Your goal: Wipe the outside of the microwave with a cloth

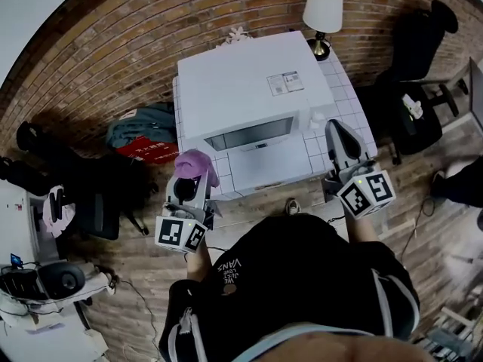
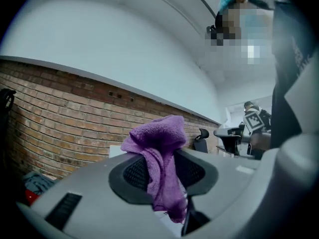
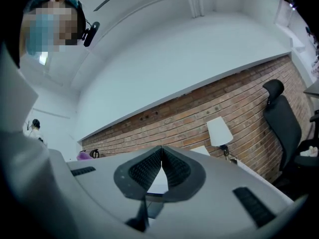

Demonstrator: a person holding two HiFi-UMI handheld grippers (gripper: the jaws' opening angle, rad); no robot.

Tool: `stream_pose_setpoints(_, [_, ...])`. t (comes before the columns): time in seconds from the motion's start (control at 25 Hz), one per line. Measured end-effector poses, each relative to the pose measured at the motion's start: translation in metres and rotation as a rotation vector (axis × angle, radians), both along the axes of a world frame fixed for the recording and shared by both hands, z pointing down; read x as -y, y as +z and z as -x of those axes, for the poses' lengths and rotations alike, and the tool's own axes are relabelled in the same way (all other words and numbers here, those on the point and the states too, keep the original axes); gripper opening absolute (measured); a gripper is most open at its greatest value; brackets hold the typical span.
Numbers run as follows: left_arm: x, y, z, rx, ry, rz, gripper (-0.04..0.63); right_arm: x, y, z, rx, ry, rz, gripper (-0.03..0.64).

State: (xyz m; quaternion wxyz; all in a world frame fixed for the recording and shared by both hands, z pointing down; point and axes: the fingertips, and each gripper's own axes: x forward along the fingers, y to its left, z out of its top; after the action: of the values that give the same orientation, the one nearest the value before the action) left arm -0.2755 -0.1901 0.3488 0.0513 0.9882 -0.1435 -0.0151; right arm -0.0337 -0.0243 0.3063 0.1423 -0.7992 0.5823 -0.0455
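The white microwave point(image 1: 253, 89) sits on a white tiled desk point(image 1: 346, 89) that backs onto a brick wall point(image 1: 113, 59). Its door faces the person, and a paper label point(image 1: 285, 83) lies on its top, toward the right rear.

The left gripper point(image 1: 190, 181) is held just off the microwave's front-left corner, pointing toward it. Its jaws are clamped on a purple cloth point(image 1: 195, 164). In the left gripper view the cloth point(image 2: 158, 148) is pinched between the dark ribbed pads point(image 2: 137, 173), bunching up above the gripper point(image 2: 162, 176) and hanging down through the gap. From the head view I cannot tell whether the cloth touches the microwave's casing; it appears just beside the corner, near the desk's front edge.

The right gripper point(image 1: 337, 130) is over the desk at the microwave's front-right corner, close beside its right side. In the right gripper view the jaws of the gripper point(image 3: 162, 156) meet at their tips with nothing between them.

A table lamp point(image 1: 323, 10) with a white shade stands behind the microwave's right rear corner. A black office chair point(image 1: 419, 44) is further right of the microwave, off the desk. On the floor left of the microwave lies a teal bag point(image 1: 139, 130) with something red under it.
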Motion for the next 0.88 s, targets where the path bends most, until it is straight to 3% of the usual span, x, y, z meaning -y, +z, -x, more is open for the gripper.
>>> stream_pose_setpoints(0.44, [0.028,-0.017,-0.02,0.006,-0.229,-0.056,0.129,0.046,0.002,-0.063,-0.015,-0.214,0.01,0.0])
stream_pose_setpoints(0.72, [0.075,-0.025,-0.038,0.158,-0.205,-0.181,0.129,0.055,0.003,-0.08,-0.014,-0.221,0.015,0.0])
stream_pose_setpoints(0.88, [0.117,-0.029,-0.062,0.279,-0.127,-0.286,0.129,0.055,0.004,-0.089,0.004,-0.173,0.017,0.0])
